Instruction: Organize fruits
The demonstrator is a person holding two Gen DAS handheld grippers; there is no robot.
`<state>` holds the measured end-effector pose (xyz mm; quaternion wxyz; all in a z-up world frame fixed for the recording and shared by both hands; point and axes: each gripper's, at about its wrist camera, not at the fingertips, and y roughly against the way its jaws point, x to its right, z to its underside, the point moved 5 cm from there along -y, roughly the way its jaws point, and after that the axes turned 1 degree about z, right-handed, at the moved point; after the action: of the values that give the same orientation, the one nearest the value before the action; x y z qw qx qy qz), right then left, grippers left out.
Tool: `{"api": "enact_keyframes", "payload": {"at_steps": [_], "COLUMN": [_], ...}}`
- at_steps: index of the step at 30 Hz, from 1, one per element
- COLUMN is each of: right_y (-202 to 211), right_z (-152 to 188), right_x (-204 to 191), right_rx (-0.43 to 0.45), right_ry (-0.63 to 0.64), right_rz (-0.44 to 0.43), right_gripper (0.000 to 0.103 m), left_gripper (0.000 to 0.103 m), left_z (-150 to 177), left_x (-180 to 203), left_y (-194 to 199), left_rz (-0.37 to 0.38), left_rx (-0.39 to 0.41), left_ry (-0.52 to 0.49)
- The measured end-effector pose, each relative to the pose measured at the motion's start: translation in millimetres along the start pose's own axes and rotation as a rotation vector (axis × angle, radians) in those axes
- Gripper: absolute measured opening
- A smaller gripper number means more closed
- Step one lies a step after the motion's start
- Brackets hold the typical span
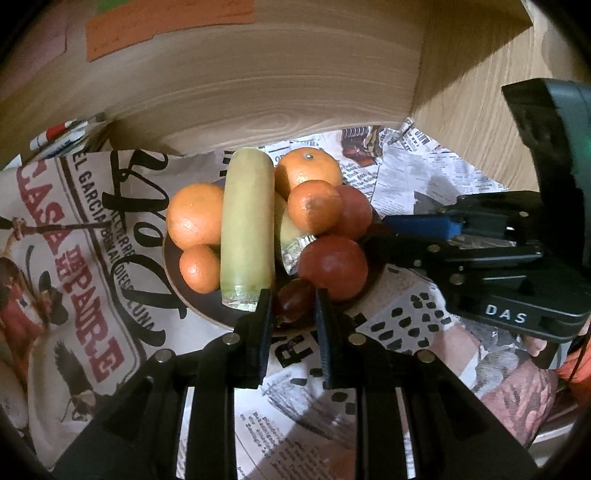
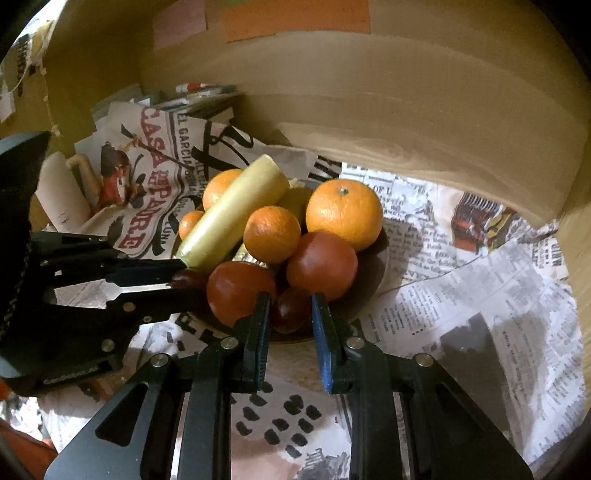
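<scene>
A dark plate (image 1: 207, 314) piled with fruit is seen on a desk (image 2: 480, 295) covered with printed newspaper. On it lie several oranges (image 2: 343, 218), two red tomatoes (image 2: 321, 264), a long pale green vegetable (image 1: 247, 229) and dark grapes (image 2: 290, 308). The left gripper (image 1: 293, 306) and the right gripper (image 2: 290, 314) are both held low at the near rim of the plate, their jaws closed to a narrow gap and nothing gripped. For the first pick, the jaws probably must be opened before a fruit is approached, and a top fruit should be taken so the pile is not disturbed. Behind the plate, a wooden panel (image 1: 277, 92) with orange notes (image 2: 295, 16) is seen.
</scene>
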<state>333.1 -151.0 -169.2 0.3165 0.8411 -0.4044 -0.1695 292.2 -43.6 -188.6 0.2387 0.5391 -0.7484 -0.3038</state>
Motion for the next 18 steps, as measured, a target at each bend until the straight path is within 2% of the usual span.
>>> {"api": "enact_keyframes", "payload": {"at_steps": [5, 9, 11, 15, 18], "right_y": [-8, -6, -2, 13, 35], "right_z": [3, 3, 2, -3, -10], "right_x": [1, 4, 5, 4, 2], "right_rx": [-0.040, -0.034, -0.028, 0.009, 0.067], "right_ry": [-0.008, -0.018, -0.025, -0.025, -0.038], "right_rz": [-0.005, 0.006, 0.000, 0.016, 0.026], "right_gripper": [0.022, 0.034, 0.036, 0.036, 0.036], "left_gripper": [0.025, 0.030, 0.031, 0.031, 0.031], "left_z": [0, 1, 2, 3, -1], "left_x": [2, 2, 3, -2, -10], "left_y": [-1, -1, 1, 13, 34], "left_rz": [-0.002, 0.008, 0.001, -0.009, -0.020], "left_rx": [-0.002, -0.003, -0.001, 0.021, 0.072], "left_ry": [-0.015, -0.004, -0.003, 0.023, 0.058]}}
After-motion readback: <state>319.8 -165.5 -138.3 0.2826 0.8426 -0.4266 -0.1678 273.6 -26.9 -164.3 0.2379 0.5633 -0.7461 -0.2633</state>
